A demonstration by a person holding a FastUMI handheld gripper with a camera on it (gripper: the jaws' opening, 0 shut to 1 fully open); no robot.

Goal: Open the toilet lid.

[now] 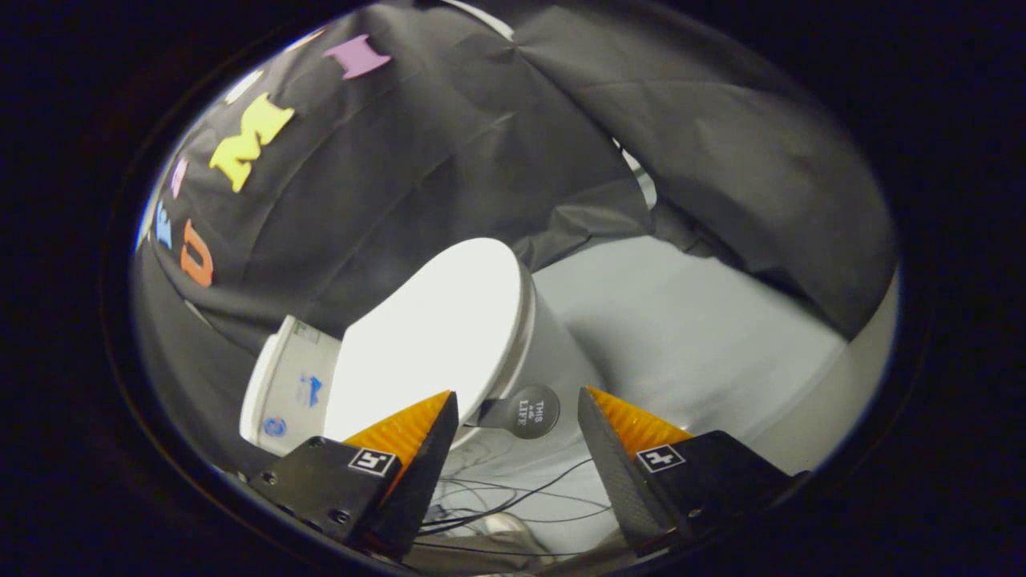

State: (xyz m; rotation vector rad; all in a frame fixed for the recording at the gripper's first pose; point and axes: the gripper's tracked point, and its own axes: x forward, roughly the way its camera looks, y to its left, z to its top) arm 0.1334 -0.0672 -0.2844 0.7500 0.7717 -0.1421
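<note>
The step in hand looks like the approach to the lift tab, with the grasp not yet made. The claw [517,409] stands wide open and holds nothing; its two fingers are spread well apart with open space between them.

The toilet [553,344] appears tilted in this view, and its white toilet lid [429,344] is down, lying closed over the bowl. From the lid's front edge a small round grey lift tab [525,410] sticks out. That tab sits between the two fingertips, a little nearer the left finger than the right, and it looks to be just ahead of the tips, not touching either. The lid itself spreads away beyond the left finger, and the white tank [284,385] lies past it, against the black cloth wall [449,152]. Some thin dark cables [513,497] trail across the pale floor [705,320] below the fingers.

Judging from this, the next move calls for easing forward so the tab sits squarely between the pads, closing on it, then swinging the lid up and back towards the tank.
</note>
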